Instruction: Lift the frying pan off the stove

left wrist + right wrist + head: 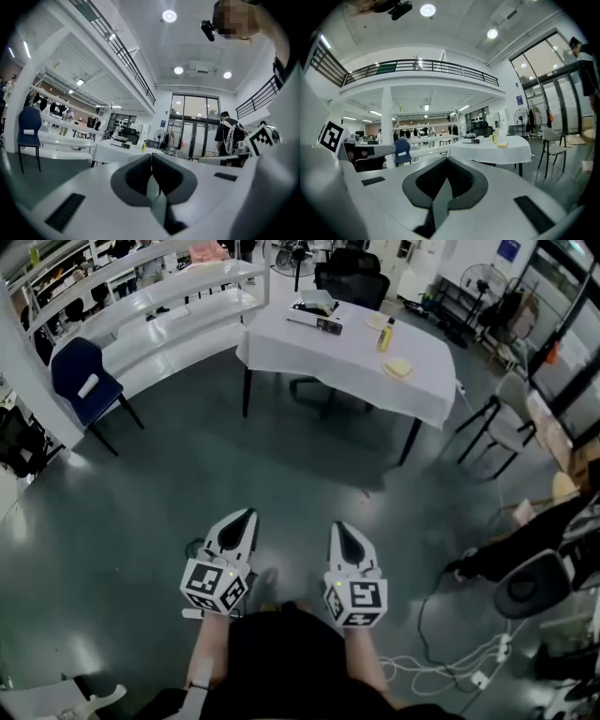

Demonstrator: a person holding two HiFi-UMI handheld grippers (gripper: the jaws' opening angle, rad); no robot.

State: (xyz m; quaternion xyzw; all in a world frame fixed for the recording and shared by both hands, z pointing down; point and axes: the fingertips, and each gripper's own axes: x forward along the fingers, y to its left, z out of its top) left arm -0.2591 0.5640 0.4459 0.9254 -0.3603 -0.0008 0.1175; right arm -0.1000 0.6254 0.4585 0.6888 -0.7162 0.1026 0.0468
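No frying pan or stove shows in any view. In the head view my left gripper [246, 515] and right gripper [339, 527] are held side by side low in front of the person's body, over a dark glossy floor, both pointing toward a white-clothed table [417, 381]. Each is shut, with nothing between the jaws. The left gripper view shows its gripper [151, 157] with the dark pads pressed together, and so does the right gripper view of its own gripper [446, 162]. The table [110, 149] [511, 149] stands some way ahead of both.
On the table are a yellow bottle [384, 336], a flat dark device [314, 322] and a small yellowish item [398, 368]. A blue chair [82, 381] and long white shelves [178, 310] stand at the left, a grey chair [506, 432] at the right. Cables [450, 662] lie on the floor.
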